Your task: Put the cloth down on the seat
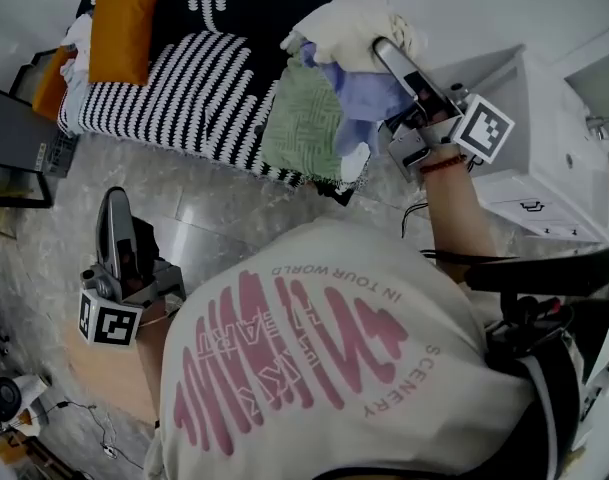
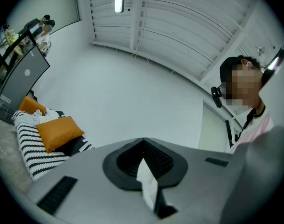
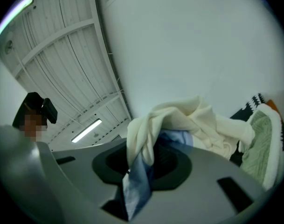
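Observation:
My right gripper is shut on a bundle of cloth: a cream piece on top, a blue piece and a green knitted piece hanging below. The bundle hangs over the right end of the black-and-white striped seat. In the right gripper view the cream cloth and blue cloth come out from between the jaws of my right gripper. My left gripper hangs low over the floor at the left, jaws together, holding no cloth. In its own view my left gripper shows only a thin white strip at its seam.
An orange cushion lies on the seat's left end, with white cloth and a second orange cushion beside it. A white cabinet stands right of the seat. A dark screen is at the far left. Cables trail on the tiled floor.

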`<action>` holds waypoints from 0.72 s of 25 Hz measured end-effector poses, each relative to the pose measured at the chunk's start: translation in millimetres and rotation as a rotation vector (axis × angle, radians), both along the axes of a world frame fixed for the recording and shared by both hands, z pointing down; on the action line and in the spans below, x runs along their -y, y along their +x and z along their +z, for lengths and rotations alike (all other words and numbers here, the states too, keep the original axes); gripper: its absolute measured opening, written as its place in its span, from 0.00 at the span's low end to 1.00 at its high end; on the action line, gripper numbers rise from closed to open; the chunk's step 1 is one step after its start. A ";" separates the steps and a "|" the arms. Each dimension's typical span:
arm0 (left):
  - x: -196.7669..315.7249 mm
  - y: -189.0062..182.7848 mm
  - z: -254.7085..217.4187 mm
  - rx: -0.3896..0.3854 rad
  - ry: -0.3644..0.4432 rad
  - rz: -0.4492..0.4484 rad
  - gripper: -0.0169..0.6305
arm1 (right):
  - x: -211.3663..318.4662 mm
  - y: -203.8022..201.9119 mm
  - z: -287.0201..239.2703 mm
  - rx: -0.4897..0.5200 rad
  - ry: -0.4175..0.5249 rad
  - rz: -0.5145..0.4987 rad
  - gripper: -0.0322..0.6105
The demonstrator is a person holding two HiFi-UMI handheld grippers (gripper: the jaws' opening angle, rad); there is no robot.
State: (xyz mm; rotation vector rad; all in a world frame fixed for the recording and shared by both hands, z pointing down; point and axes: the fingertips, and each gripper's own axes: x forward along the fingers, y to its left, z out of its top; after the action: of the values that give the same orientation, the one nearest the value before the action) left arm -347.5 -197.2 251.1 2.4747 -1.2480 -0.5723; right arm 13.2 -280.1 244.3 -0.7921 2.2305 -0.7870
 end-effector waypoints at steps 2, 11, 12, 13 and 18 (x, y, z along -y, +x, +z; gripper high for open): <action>-5.4 -13.9 4.8 -0.001 -0.010 -0.051 0.04 | 10.5 -12.9 -1.4 -0.008 0.001 -0.036 0.20; -21.5 -63.1 -0.7 -0.056 -0.012 -0.314 0.04 | 93.9 -68.8 -13.7 -0.004 -0.016 -0.219 0.20; -25.1 -64.6 -1.7 -0.058 -0.009 -0.341 0.04 | 100.9 -74.3 -14.5 -0.001 -0.014 -0.243 0.20; -30.1 -64.4 -1.0 -0.059 -0.008 -0.368 0.04 | 105.7 -78.5 -13.8 0.001 -0.012 -0.267 0.20; -48.4 -46.5 6.4 -0.061 -0.013 -0.471 0.04 | 119.0 -89.7 5.5 -0.008 -0.037 -0.390 0.20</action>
State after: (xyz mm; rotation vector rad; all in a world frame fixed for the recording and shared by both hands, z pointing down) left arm -394.0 -148.8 257.5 2.1327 -1.8135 -0.7399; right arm -76.5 -399.1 249.8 -0.3773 2.4175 -1.0082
